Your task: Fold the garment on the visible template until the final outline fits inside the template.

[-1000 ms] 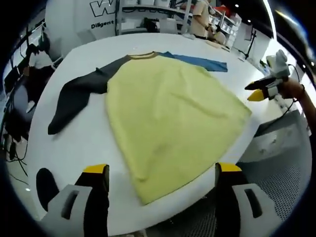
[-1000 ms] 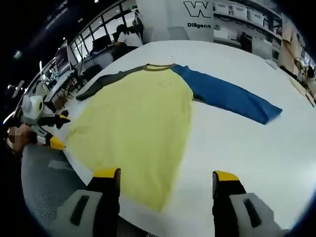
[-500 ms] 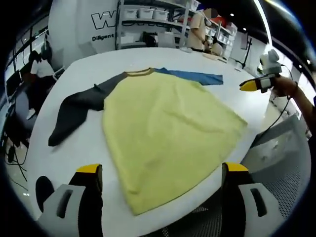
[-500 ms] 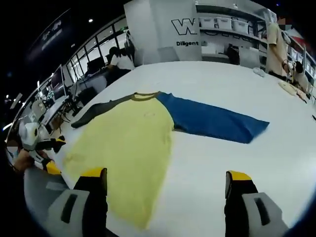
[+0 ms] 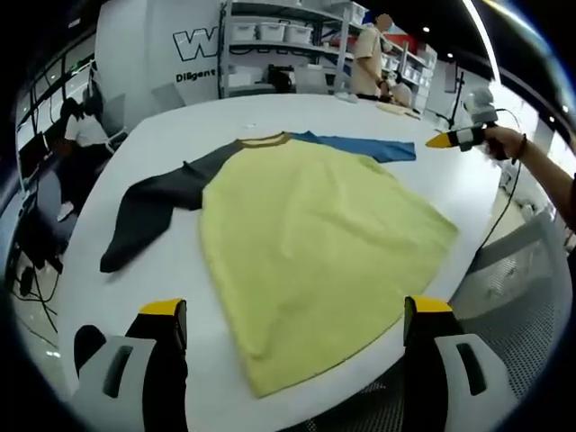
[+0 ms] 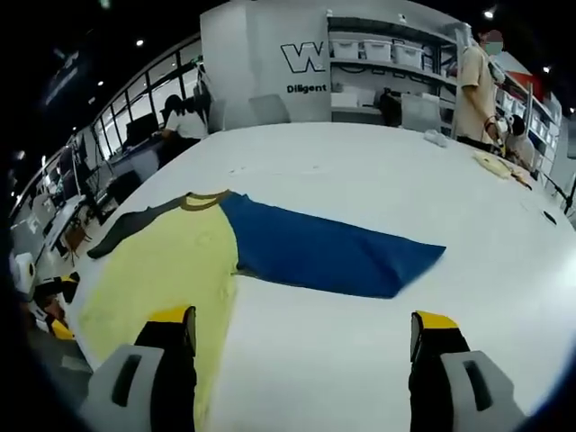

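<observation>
Lying flat on the round white table (image 5: 162, 270): a yellow long-sleeved shirt with one blue and one dark grey sleeve (image 5: 306, 234).
Left gripper (image 5: 294, 310) and right gripper (image 6: 304, 322) hover wide open, off the shirt; bare tabletop surrounds it, shelving beyond.

White wall (image 6: 261, 63), shelving (image 6: 387, 54) (storage bins), ceiling spotlights

matt cloth garment (image 5: 315, 234), smooth white table (image 5: 153, 261)

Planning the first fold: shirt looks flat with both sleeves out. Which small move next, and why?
Probably lower the right gripper toward the blue sleeve to pinch its cuff. Its jaws are open and empty above the white table, and that sleeve lies spread away from the yellow body, directly ahead; the dark sleeve lies out on the opposite side.
</observation>
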`<state>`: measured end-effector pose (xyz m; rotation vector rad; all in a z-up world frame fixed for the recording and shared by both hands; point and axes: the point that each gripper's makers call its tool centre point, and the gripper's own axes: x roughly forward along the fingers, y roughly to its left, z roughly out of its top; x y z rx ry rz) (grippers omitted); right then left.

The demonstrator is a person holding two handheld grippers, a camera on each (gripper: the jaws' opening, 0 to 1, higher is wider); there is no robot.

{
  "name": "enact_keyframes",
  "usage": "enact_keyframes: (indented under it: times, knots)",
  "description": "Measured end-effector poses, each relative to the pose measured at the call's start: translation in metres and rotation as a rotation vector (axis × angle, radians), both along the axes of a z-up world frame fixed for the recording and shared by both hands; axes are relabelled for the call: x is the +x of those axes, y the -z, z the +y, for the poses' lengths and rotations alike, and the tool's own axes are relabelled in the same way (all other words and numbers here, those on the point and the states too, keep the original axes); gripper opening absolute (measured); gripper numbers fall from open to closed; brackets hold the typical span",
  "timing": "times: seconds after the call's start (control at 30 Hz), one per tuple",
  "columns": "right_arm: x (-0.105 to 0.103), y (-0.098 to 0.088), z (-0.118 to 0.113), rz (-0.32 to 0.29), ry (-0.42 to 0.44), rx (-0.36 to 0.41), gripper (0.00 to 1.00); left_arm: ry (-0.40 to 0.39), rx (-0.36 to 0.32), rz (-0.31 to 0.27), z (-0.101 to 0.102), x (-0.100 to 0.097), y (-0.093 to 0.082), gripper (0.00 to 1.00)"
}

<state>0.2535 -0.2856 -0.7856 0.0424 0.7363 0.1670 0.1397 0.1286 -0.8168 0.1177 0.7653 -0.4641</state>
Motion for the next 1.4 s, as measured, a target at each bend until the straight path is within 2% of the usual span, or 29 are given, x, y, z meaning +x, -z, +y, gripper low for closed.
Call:
enact_keyframes:
  times: [0.27,0.4,0.6,0.7,0.87,1.07,1.2,1.4]
  knots:
    - [0.019,0.002,-0.012,-0.003,0.017,0.008,0.98,0.008,0.007,0.002,-0.001,0.000,0.001,0.98]
    - [0.028,0.006,-0.014,0.001,0.032,0.078,0.98,0.009,0.009,0.007,-0.001,-0.001,0.002,0.97]
    - [0.040,0.020,-0.028,0.017,0.052,0.085,0.93,0.004,0.004,0.019,0.000,-0.002,0.004,0.96]
    - [0.043,0.029,-0.035,0.040,0.084,0.101,0.91,-0.033,0.019,0.018,0.008,0.000,0.004,0.96]
    - [0.050,0.044,-0.049,0.061,0.134,0.083,0.81,-0.077,0.014,-0.007,0.016,0.005,-0.001,0.96]
    - [0.054,0.052,-0.055,0.064,0.138,0.060,0.72,-0.041,0.063,0.004,0.013,0.002,0.003,0.95]
    - [0.054,0.064,-0.066,0.104,0.189,0.046,0.62,-0.045,0.046,0.013,0.013,0.002,0.003,0.94]
    - [0.067,0.073,-0.085,0.106,0.226,0.015,0.46,-0.036,0.037,0.017,0.010,0.002,0.004,0.93]
